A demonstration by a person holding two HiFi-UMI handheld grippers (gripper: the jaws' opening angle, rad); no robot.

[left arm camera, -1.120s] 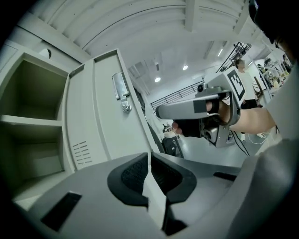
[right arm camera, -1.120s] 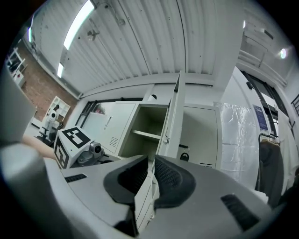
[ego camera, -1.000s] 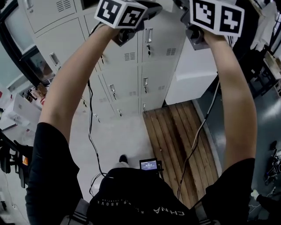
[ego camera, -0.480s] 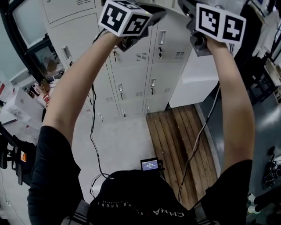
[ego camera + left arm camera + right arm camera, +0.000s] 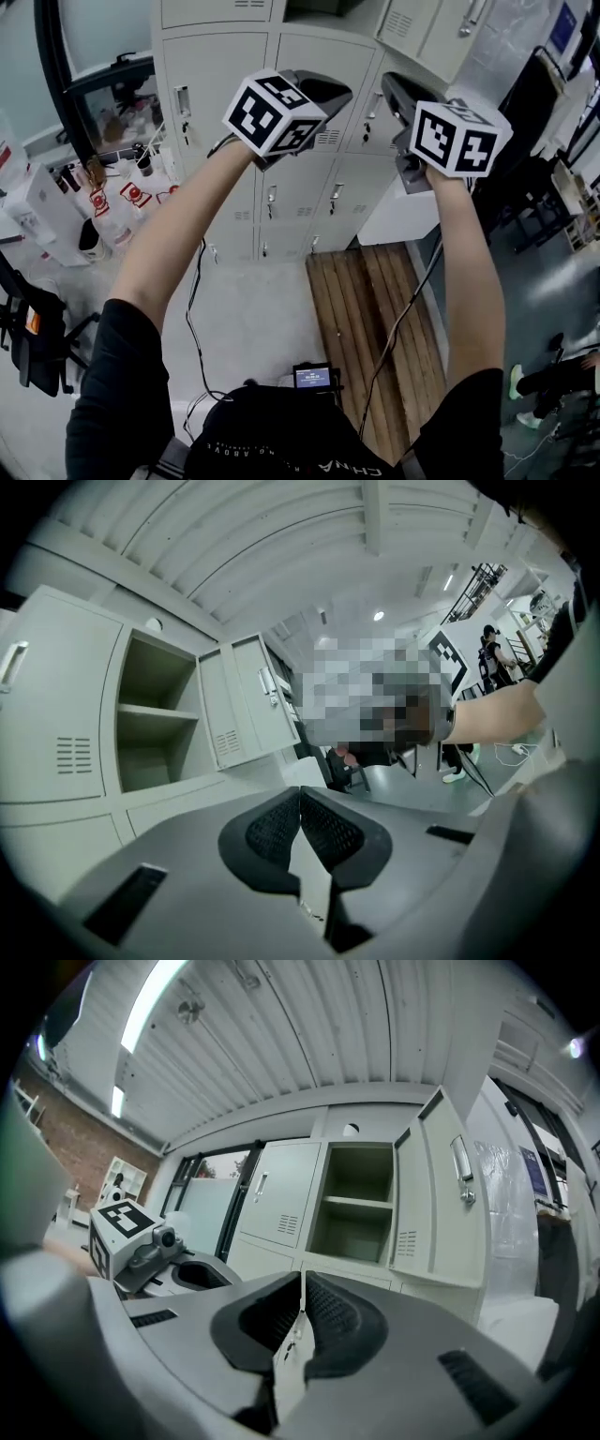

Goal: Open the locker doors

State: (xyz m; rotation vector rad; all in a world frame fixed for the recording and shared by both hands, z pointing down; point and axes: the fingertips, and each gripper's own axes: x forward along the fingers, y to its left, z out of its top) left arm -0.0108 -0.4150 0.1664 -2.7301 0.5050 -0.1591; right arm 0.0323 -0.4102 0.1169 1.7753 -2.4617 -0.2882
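Observation:
A bank of grey lockers [image 5: 220,70] fills the top of the head view, most doors closed. One upper door [image 5: 448,28] stands swung open to the right. In the right gripper view the open compartment [image 5: 358,1200] shows a shelf beside its door [image 5: 442,1206]; the left gripper view shows that compartment [image 5: 155,716] and door [image 5: 246,708] too. My left gripper [image 5: 326,90] and right gripper [image 5: 397,92] are held level in front of the lockers, apart from them. The left gripper [image 5: 300,795] has just been closing and is shut with nothing between its pads. The right gripper [image 5: 302,1284] is shut and empty.
A wooden slatted platform [image 5: 370,309] lies on the floor at right, with a white box [image 5: 398,223] at its far end. Bottles and clutter [image 5: 112,202] sit at left, near a black chair [image 5: 28,337]. Cables [image 5: 192,300] trail down. A person [image 5: 497,653] stands far off.
Both grippers have come down and drawn back from the lockers, the cubes now lower in the head view. More of the locker bank and the open upper door show.

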